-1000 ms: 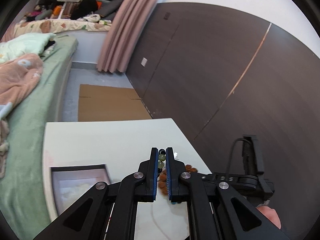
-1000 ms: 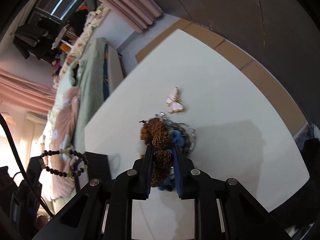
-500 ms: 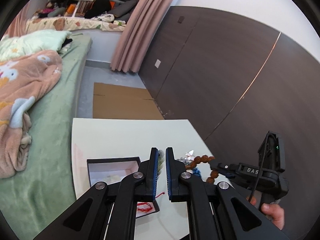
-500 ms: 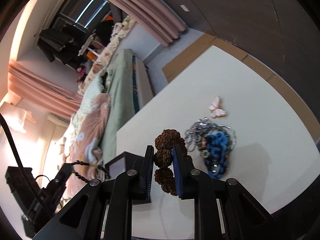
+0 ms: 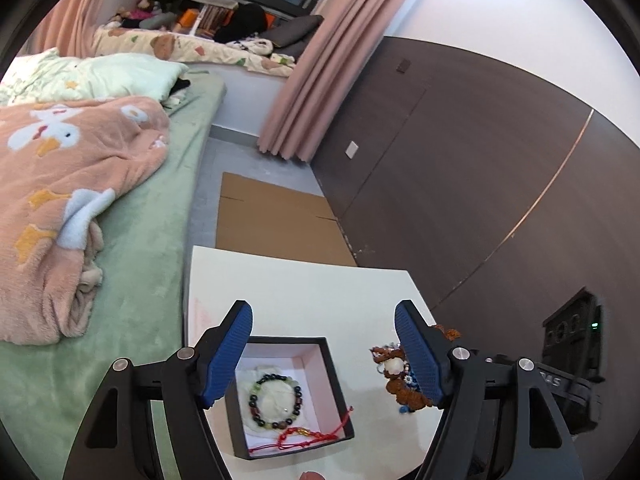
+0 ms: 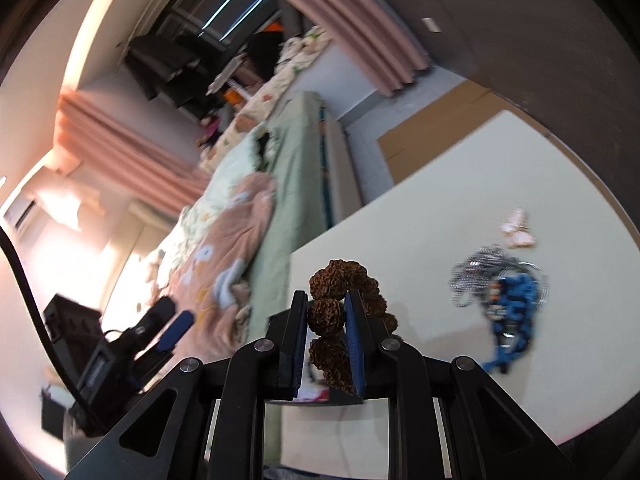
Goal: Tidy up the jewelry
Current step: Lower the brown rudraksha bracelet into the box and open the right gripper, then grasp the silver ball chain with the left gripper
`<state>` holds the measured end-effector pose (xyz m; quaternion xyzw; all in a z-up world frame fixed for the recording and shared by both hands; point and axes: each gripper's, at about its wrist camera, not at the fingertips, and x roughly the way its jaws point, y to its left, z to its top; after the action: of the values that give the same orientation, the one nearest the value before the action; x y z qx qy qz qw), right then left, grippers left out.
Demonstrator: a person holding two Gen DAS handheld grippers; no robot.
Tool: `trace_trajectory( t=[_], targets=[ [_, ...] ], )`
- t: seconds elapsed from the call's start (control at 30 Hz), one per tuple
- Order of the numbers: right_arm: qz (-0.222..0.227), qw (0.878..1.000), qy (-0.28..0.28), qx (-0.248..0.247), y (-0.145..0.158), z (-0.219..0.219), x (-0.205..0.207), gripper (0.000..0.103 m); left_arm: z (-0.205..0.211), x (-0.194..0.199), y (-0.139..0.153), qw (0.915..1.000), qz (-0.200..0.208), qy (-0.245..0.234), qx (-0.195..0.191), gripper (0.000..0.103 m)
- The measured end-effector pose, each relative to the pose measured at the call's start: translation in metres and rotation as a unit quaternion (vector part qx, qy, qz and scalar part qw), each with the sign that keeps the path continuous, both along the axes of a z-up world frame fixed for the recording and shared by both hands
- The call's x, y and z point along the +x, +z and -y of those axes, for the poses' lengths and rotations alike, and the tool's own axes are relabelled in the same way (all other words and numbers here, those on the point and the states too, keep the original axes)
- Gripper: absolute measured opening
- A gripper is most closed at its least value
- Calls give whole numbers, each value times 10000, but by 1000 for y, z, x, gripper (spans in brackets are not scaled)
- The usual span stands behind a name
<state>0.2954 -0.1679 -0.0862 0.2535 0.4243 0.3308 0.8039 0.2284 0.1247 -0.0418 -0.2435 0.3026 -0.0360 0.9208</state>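
Observation:
My left gripper (image 5: 323, 314) is open above a black jewelry box (image 5: 336, 376) on the white table (image 5: 304, 284). A dark and green bead bracelet (image 5: 275, 400) and a red cord (image 5: 316, 434) lie in the box. My right gripper (image 6: 326, 294) is shut on a brown rough-seed bracelet (image 6: 326, 314) and holds it above the table (image 6: 420, 240). It also shows at the right of the left wrist view (image 5: 408, 394). A blue bead and silver chain pile (image 6: 506, 298) and a pink butterfly piece (image 6: 518, 234) lie on the table.
A bed with a green sheet (image 5: 132, 248) and a peach blanket (image 5: 60, 184) borders the table's left side. Flat cardboard (image 5: 276, 220) lies on the floor beyond the table. A dark panelled wall (image 5: 460, 168) runs along the right.
My left gripper has opened and the bead bracelet it held now lies in the box. My right gripper has lifted the brown seed bracelet off the pile and moved left.

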Motion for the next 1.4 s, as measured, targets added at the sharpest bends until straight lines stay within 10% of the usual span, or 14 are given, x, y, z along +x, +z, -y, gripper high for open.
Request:
trace_trajectory(
  t=[0.37,0.47,1.4],
  targets=[
    [-55,9944,1023,278,17,-79,-2,22,-40,-1,-4,9985,-70,475,-263,75],
    [-291,9948,951,-200,-1,-85,3,62,-43,2,-8,9979,-158,523,-336,75],
    [-975,9857,-930,-1013,-20,100,29,78,103,58,-29,9949,-642,-736,255,74]
  ],
)
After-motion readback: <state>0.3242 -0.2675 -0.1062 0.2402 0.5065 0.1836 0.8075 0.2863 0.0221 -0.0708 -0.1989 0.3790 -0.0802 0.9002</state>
